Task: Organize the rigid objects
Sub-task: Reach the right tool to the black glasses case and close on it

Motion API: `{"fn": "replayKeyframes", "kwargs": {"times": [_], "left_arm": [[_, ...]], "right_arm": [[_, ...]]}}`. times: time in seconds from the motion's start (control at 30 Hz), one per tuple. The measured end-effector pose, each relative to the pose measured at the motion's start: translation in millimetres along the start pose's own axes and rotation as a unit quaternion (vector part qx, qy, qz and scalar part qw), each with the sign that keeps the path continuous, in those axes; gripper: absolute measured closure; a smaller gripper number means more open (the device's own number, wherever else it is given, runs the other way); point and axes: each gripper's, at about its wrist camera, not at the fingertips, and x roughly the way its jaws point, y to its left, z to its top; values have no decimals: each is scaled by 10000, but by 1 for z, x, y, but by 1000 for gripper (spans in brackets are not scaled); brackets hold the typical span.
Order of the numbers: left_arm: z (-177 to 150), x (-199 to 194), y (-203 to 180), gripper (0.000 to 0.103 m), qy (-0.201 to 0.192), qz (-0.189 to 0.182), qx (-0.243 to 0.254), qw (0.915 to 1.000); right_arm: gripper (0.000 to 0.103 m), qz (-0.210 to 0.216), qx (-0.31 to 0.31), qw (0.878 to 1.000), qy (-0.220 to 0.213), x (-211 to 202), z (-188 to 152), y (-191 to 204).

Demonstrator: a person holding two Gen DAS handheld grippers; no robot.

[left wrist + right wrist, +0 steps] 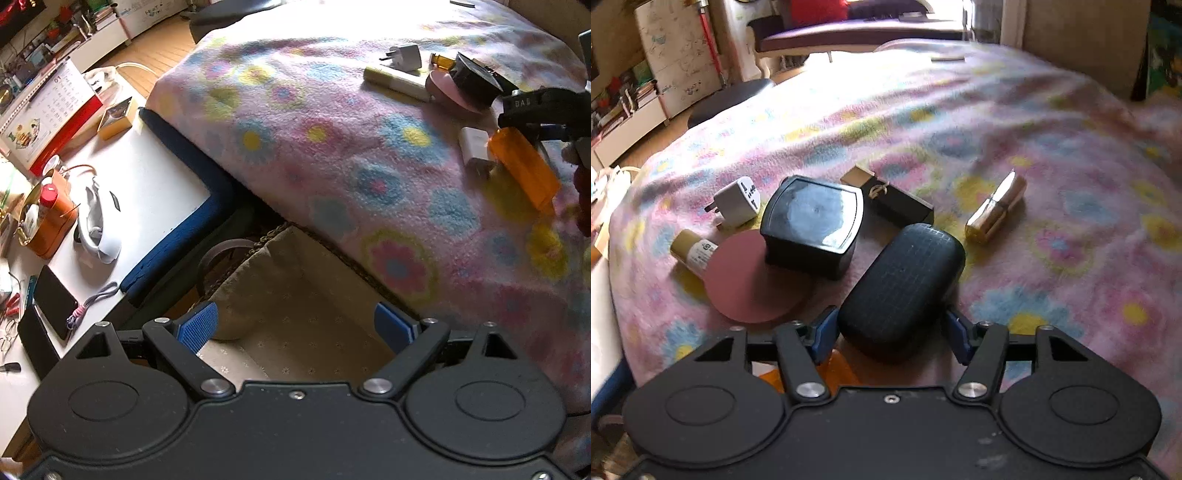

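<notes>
Right gripper [889, 328] clenched on the dark oval case [903, 286] atop the floral blanket [1052, 147]; black box [812, 225] at eleven o'clock beyond. Left gripper [295, 326] released, empty, above the lined basket [295, 295].

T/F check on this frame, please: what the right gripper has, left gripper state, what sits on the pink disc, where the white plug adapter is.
1. The right gripper closes on the dark oval case. True.
2. The left gripper holds an orange bottle. False: its jaws are open and empty above a lined basket.
3. The black square box rests partly on the pink disc. True.
4. The white plug adapter lies in the basket. False: it lies on the flowered blanket.
</notes>
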Motion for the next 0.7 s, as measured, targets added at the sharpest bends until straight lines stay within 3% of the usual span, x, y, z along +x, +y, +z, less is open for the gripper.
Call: {"fn": "replayKeyframes", "kwargs": {"times": [0.3,0.43,0.47,0.7], "left_arm": [[14,-9,-22,14,-345,-325,35,9989],[27,-2,-49,14,-273,-624,-234,9974],[30,1,-57,14,-244,-658,-304,9971],[52,20,-108,14,-81,-1068,-637,9922]], "right_arm": [[51,-399,-269,9976,-504,9,-7,-37],[50,-254,-566,9906,-1219,23,-17,-52],[44,-153,-570,9897,-1305,30,-18,-58],[44,441,-28,9891,-1404,29,-14,-81]]}}
